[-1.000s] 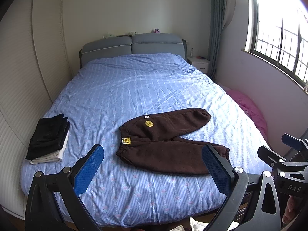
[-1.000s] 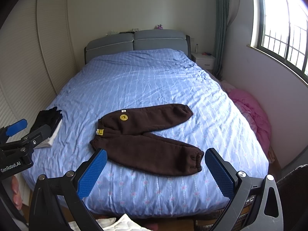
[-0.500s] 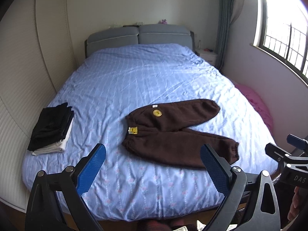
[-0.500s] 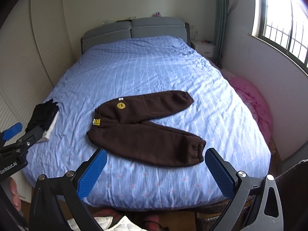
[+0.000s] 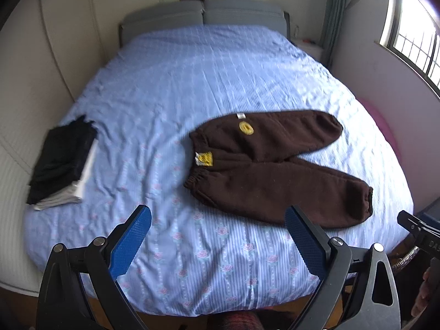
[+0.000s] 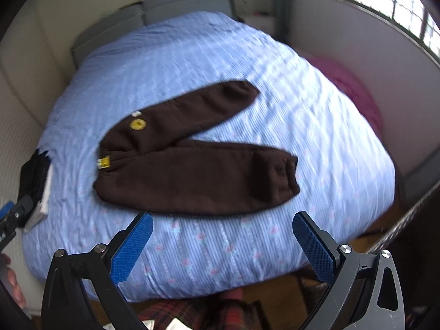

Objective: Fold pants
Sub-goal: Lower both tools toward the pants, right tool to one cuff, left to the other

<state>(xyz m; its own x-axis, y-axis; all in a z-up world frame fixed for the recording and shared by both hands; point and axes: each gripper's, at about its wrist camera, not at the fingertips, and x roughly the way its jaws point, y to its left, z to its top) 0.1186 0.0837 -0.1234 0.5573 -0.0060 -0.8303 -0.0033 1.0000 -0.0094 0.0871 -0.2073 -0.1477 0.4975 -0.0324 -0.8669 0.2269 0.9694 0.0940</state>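
Observation:
Brown pants [image 5: 264, 165] lie flat on the blue bedsheet [image 5: 192, 82], waistband to the left, legs spread in a V to the right. They carry a round yellow badge [image 5: 246, 128] and a yellow tag [image 5: 204, 159]. They also show in the right wrist view [image 6: 192, 162]. My left gripper [image 5: 217, 236] is open and empty above the bed's near edge, short of the waistband. My right gripper [image 6: 222, 242] is open and empty, just short of the lower leg.
A stack of folded dark and white clothes [image 5: 62, 162] lies at the bed's left edge. A pink bundle [image 6: 354, 93] lies between bed and right wall. A grey headboard [image 5: 203, 13] stands at the far end. A window [image 5: 412, 41] is on the right.
Both grippers have moved forward and tilted down toward the bed, so the pants loom larger. The right view has swung over the lower leg. Both stay open.

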